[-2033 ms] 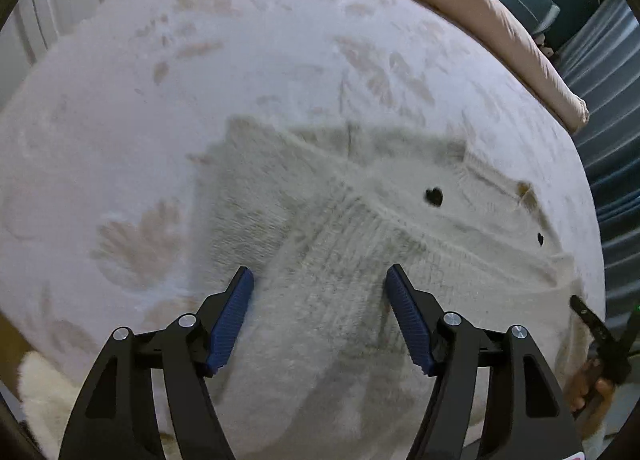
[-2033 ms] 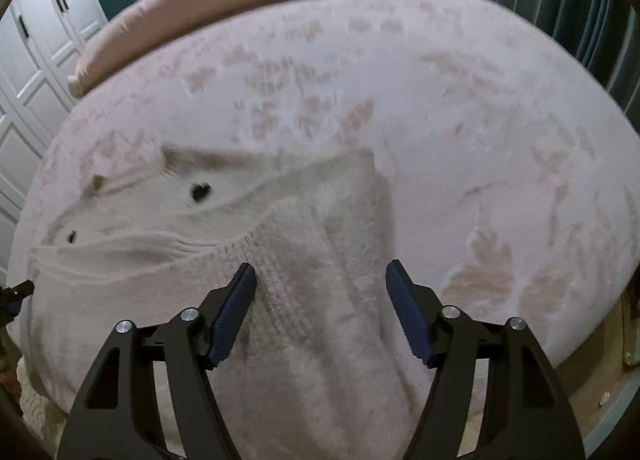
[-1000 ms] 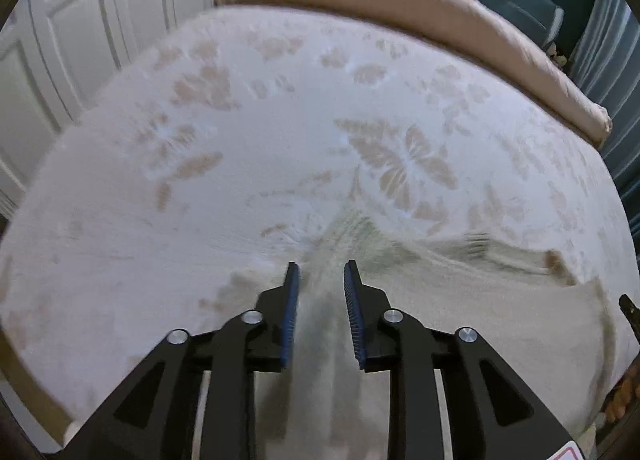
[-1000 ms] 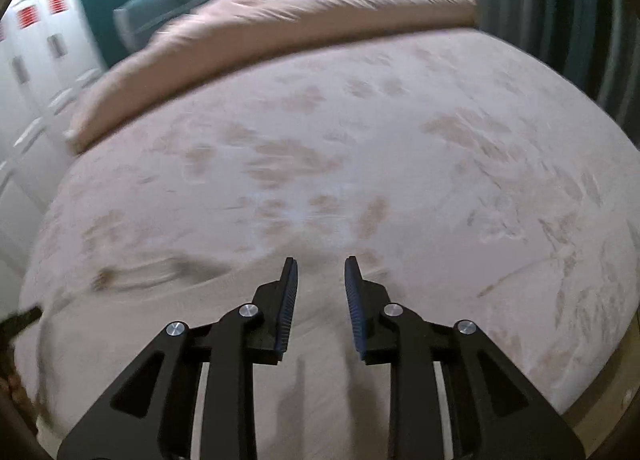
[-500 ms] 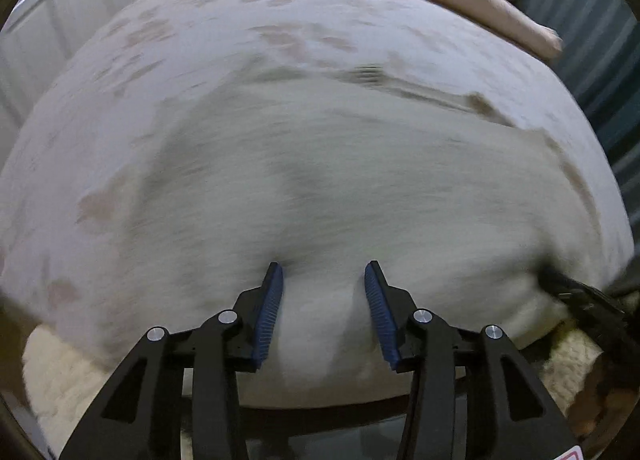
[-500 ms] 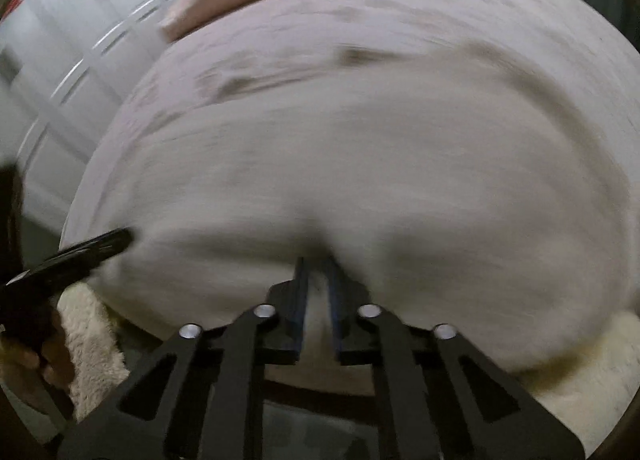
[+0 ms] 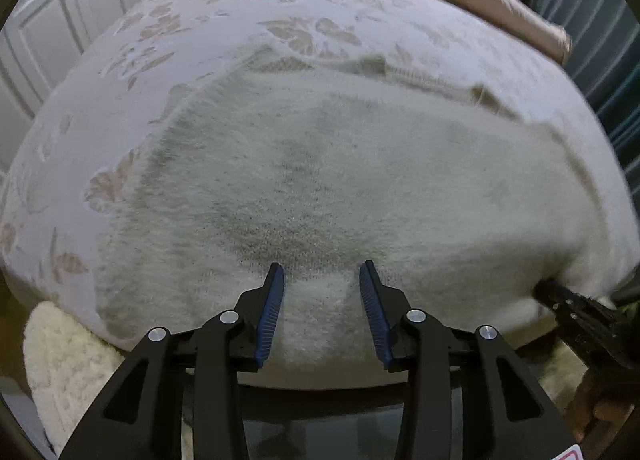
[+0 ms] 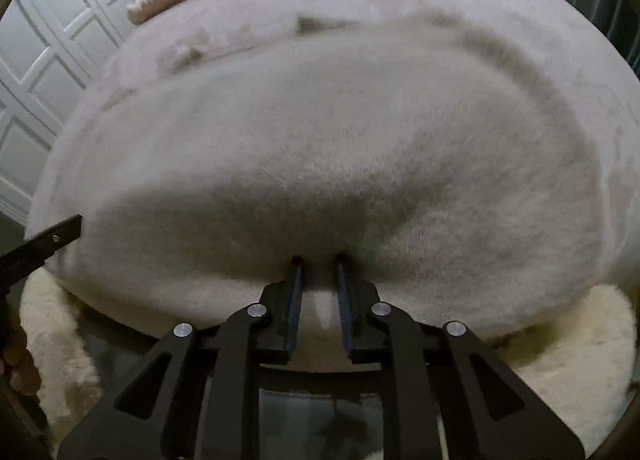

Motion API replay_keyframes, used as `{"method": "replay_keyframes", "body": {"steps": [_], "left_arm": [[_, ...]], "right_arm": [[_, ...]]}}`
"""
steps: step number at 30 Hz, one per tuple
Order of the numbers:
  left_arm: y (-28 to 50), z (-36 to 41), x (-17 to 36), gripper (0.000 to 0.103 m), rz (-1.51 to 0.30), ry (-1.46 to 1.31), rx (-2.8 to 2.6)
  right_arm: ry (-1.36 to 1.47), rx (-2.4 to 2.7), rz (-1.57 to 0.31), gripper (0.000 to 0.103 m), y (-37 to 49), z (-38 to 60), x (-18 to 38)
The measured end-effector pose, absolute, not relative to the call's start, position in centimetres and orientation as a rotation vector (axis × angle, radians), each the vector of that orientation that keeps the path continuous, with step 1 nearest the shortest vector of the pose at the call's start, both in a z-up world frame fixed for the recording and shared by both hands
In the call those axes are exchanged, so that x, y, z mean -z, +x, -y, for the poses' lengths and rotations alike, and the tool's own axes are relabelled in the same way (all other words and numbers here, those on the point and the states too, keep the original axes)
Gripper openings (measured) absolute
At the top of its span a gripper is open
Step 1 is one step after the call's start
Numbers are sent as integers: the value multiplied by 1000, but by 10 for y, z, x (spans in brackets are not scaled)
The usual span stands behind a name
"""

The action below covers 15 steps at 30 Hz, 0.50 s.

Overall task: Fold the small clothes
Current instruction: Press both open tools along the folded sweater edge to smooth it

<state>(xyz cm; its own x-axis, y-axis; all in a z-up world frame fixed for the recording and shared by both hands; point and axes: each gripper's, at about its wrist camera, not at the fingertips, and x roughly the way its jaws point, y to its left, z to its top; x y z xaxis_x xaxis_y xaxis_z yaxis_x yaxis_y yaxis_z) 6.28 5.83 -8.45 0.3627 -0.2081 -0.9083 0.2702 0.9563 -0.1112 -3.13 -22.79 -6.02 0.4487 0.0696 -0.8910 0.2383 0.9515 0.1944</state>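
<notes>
Fuzzy knit sweater (image 7: 360,180) on matt woven bedspread (image 7: 240,20); shaggy fleece rug (image 7: 68,360).

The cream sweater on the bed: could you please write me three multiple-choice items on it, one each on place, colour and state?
1. Where does the sweater lie?
A. Across the near edge of the bed
B. On the folded pink blanket
C. On the fluffy floor rug

2. What colour are the pads on the left gripper fingers?
A. Red
B. Blue
C. White

3. How do the fingers of the right gripper stand?
A. Spread as wide as the left's
B. Narrowly apart, with sweater fabric between them
C. Hidden from view

Answers: 1 A, its fuzzy hem reaches the bed's near edge. 2 B, blue strips line both fingers. 3 B, a fold of knit sits in the small gap, which is opening.
</notes>
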Motion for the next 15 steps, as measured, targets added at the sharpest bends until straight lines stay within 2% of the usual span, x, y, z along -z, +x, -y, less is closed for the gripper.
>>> {"method": "replay_keyframes", "body": {"steps": [6,8,11,15], "left_arm": [[66,-63,88,44,-1161,13,299],[65,-59,89,44,-1155,27,282],[64,-54,89,44,-1149,52,268],[64,-57,89,45,-1149,43,272]], "right_arm": [[365,71,-1038,19,-34,221,22],[319,64,-1060,26,-26,213,31],[254,75,-1124,26,-16,200,56],[232,75,-1081,28,-12,189,27]]}}
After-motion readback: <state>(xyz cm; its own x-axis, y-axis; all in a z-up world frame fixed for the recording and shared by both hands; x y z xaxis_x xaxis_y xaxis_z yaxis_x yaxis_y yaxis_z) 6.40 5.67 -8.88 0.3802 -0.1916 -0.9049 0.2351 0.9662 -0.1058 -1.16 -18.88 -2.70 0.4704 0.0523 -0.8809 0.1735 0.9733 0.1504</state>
